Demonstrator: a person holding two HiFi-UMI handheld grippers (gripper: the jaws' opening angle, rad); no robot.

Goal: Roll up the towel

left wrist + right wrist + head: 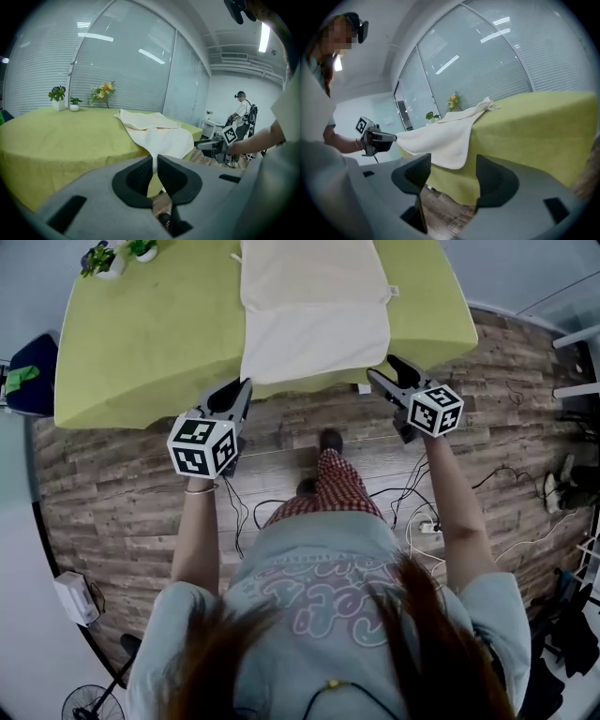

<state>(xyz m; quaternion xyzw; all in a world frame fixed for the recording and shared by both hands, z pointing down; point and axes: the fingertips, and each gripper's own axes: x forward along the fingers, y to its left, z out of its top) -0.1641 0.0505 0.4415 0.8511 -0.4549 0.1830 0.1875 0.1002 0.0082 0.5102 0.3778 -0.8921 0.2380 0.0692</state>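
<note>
My left gripper (pixel 155 161) pinches the near left corner of the cream towel (pixel 314 329), jaws almost together on the cloth. My right gripper (pixel 452 164) stands wide, with the other hanging corner in the gap and neither pad pressing it. The towel lies on the green-covered table (pixel 141 343), draped over its near edge.

A cream towel (pixel 314 334) lies at twelve o'clock on the green-covered surface (pixel 150 343), its top layer folded back and its near end hanging over the front edge. The left gripper (pixel 246 385), at about ten o'clock, has its tip at the towel's hanging left corner, and the right gripper (pixel 378 374), at about two o'clock, sits just beside the right corner. Two small potted plants (pixel 112 256) stand at eleven o'clock on the far corner, and cables (pixel 412 493) trail over the wooden floor (pixel 506 427) below.
</note>
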